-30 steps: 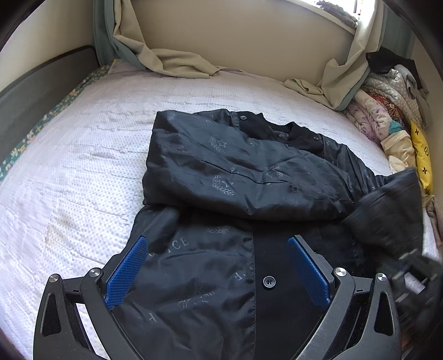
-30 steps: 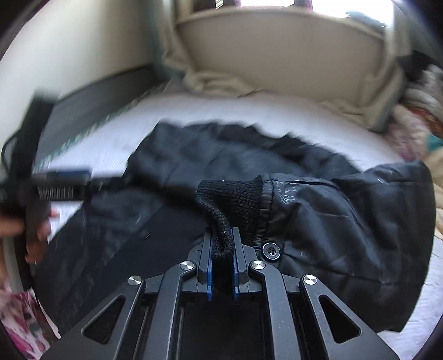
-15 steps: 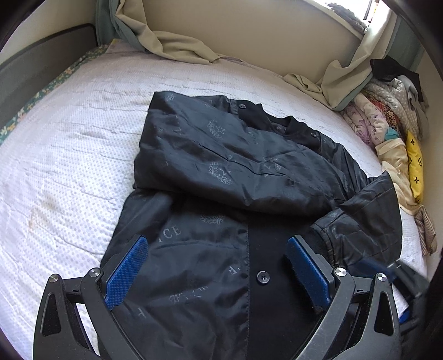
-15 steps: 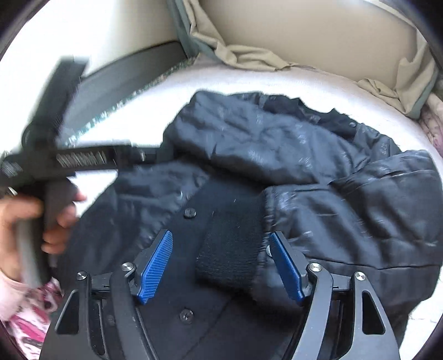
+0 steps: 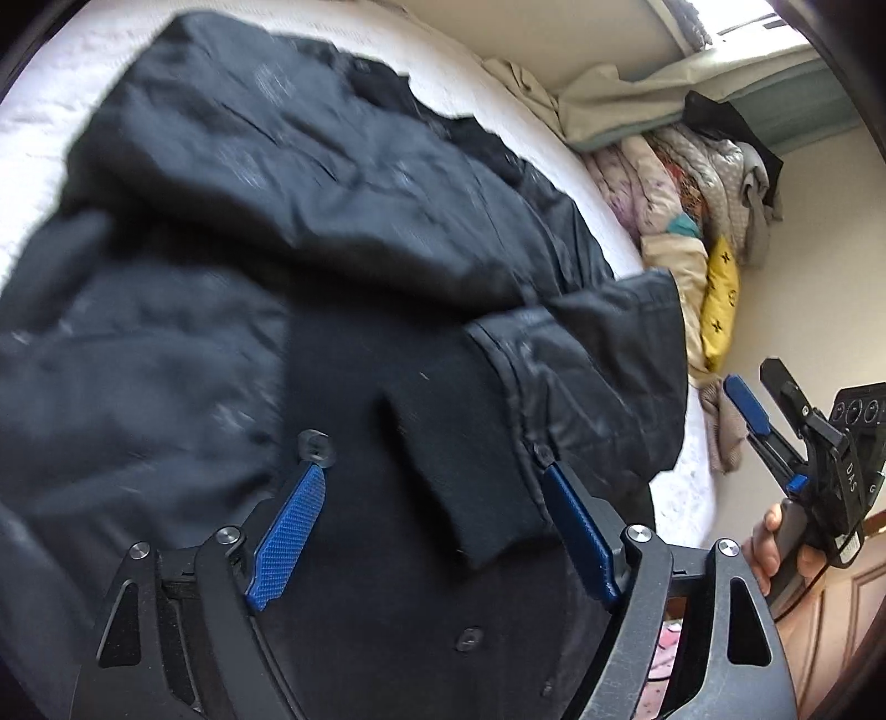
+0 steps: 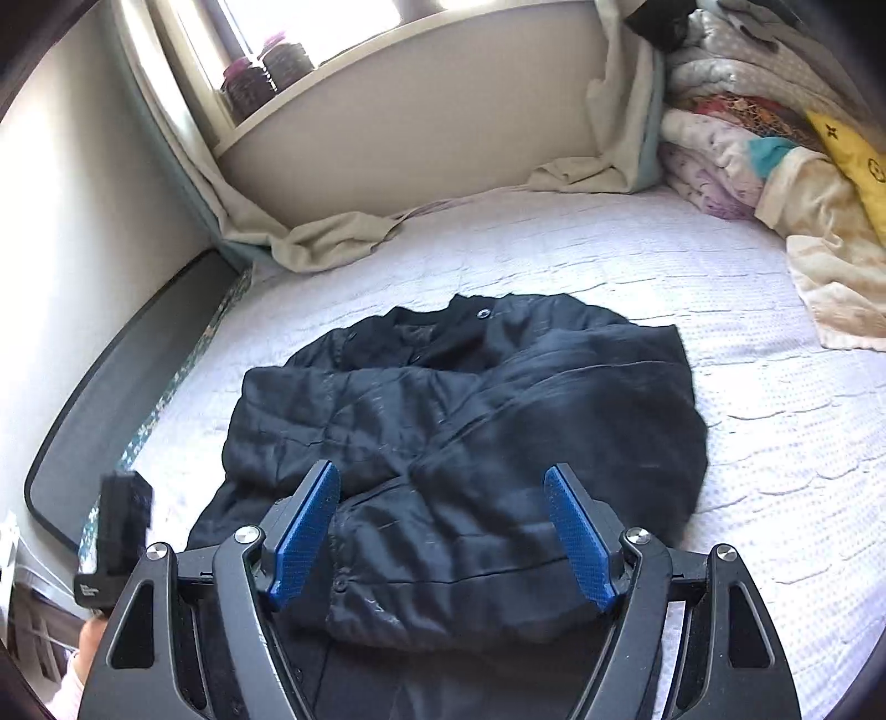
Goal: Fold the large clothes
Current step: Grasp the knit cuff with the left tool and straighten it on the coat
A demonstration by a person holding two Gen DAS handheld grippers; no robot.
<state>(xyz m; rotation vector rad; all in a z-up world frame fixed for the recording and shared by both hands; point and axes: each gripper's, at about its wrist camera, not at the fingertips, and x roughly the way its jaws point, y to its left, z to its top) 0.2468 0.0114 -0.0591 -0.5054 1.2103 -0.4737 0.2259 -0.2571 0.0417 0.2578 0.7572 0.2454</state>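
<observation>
Left gripper (image 5: pixel 429 526) spread wide, tilted; right gripper (image 6: pixel 443 531) spread wide, level.

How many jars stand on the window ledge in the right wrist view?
2. The first jar stands on the window ledge; the second jar stands close beside it. More may be hidden beyond the frame.

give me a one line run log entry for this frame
task: fold jacket | left gripper: open, low over black jacket | right gripper: open, holding nothing | both sleeves folded across | on bed

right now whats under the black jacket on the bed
The black jacket lies on a white quilted bedspread, which shows all around it. Both sleeves are folded over its front; whatever lies beneath the jacket is covered.
</observation>
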